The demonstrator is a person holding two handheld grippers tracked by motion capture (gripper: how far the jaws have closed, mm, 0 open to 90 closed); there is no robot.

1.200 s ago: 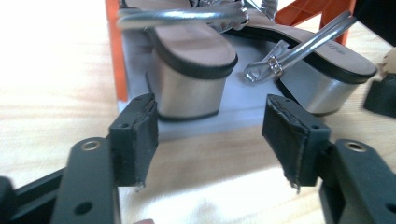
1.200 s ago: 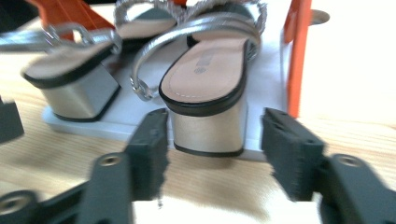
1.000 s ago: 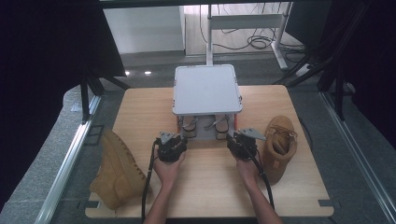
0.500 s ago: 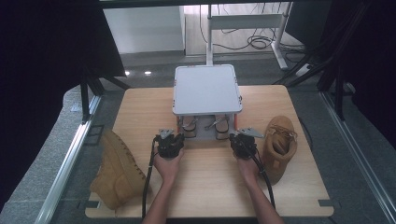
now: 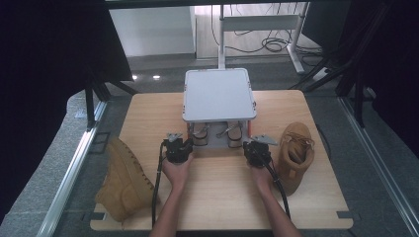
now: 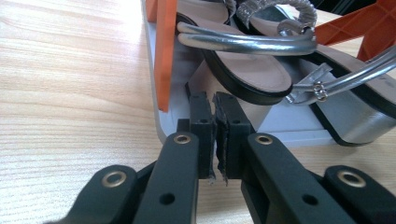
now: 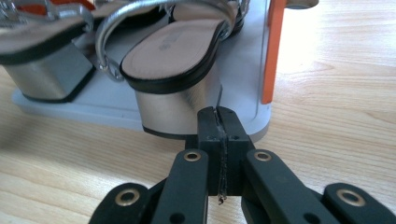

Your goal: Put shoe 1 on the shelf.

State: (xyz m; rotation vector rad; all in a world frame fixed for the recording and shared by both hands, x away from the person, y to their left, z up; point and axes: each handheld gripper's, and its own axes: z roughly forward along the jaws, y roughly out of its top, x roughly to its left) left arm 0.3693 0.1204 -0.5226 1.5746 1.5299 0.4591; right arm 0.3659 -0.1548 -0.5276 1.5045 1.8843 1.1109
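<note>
While shut, hand-held grippers (image 5: 219,141) at rack edge (image 5: 217,146)

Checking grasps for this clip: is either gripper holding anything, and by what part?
Nothing is held. The left gripper and right gripper are both shut on nothing, just in front of the shoe rack's grey base bearing the silver sandals.

A grey floor (image 5: 158,64) fills the upper middle of the frame, where a white desk frame (image 5: 257,22) stands over tangled black cables (image 5: 274,44). Dark curtains (image 5: 44,74) close off both sides. Two bright light spots (image 5: 146,77) gleam on the floor at upper left.
</note>
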